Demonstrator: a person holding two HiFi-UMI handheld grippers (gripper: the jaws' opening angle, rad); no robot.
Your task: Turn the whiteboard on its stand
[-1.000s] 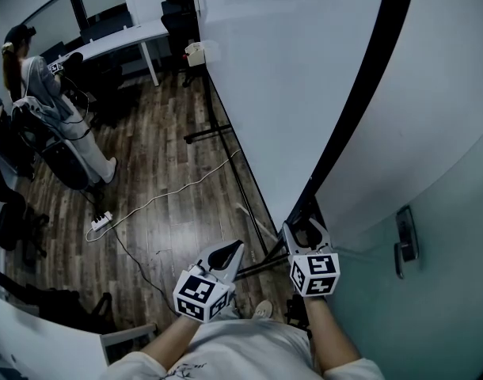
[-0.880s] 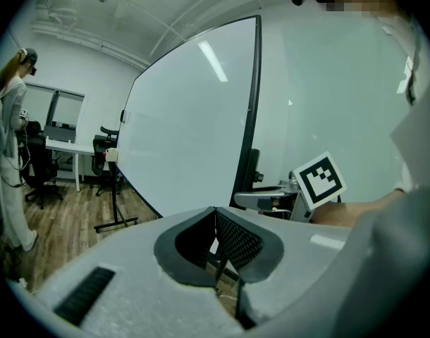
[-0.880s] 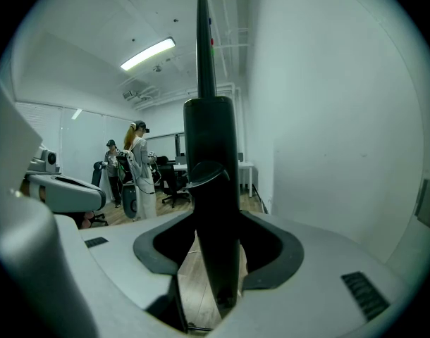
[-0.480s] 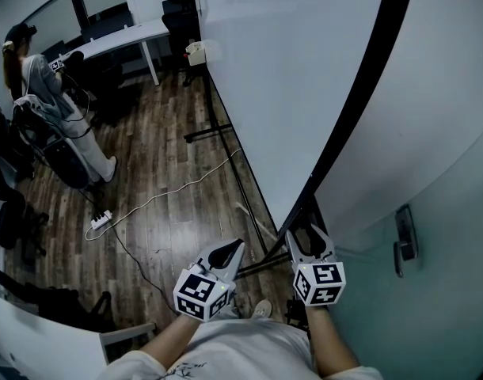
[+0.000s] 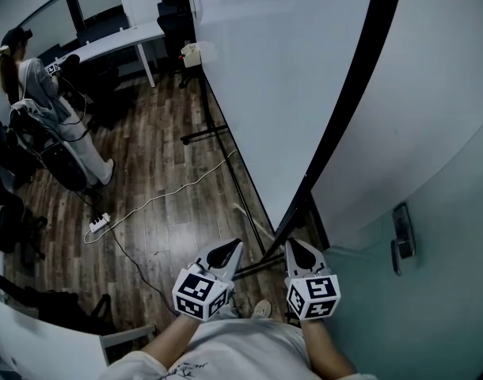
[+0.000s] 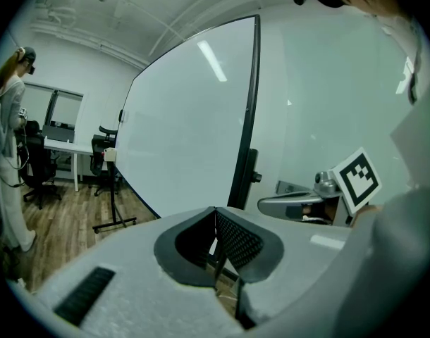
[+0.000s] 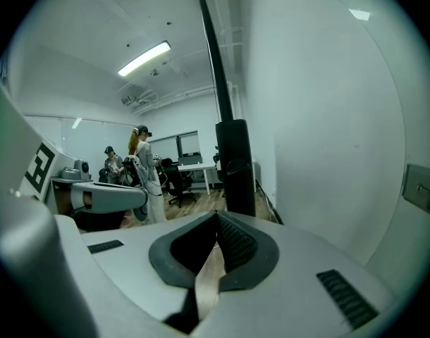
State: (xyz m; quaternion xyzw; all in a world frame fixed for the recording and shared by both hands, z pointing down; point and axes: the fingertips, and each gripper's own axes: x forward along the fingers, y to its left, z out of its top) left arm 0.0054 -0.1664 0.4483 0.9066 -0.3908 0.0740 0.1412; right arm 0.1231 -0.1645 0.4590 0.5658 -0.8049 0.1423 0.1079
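The big whiteboard [image 5: 281,70] stands on a black wheeled stand [image 5: 210,133], its black edge frame [image 5: 348,109] running down toward me. My right gripper [image 5: 295,244] hangs just short of the frame's lower end, apart from it. Its jaws have just been closing and now meet with nothing between them. In the right gripper view the black post [image 7: 235,164] rises straight ahead of the right gripper [image 7: 216,213]. My left gripper [image 5: 232,246] hovers shut and empty to the left, over the floor. The left gripper view shows the whiteboard [image 6: 194,125] ahead of the left gripper [image 6: 215,210].
A person [image 5: 24,77] sits at a white desk [image 5: 123,38] at the far left, among dark chairs. A power strip [image 5: 99,222] and its cable lie on the wood floor. A wall runs along the right with a metal plate [image 5: 401,240] on it.
My right gripper has pulled back from the lower end of the board's black frame, and its wide-open jaws have closed. The left gripper has stayed where it was.
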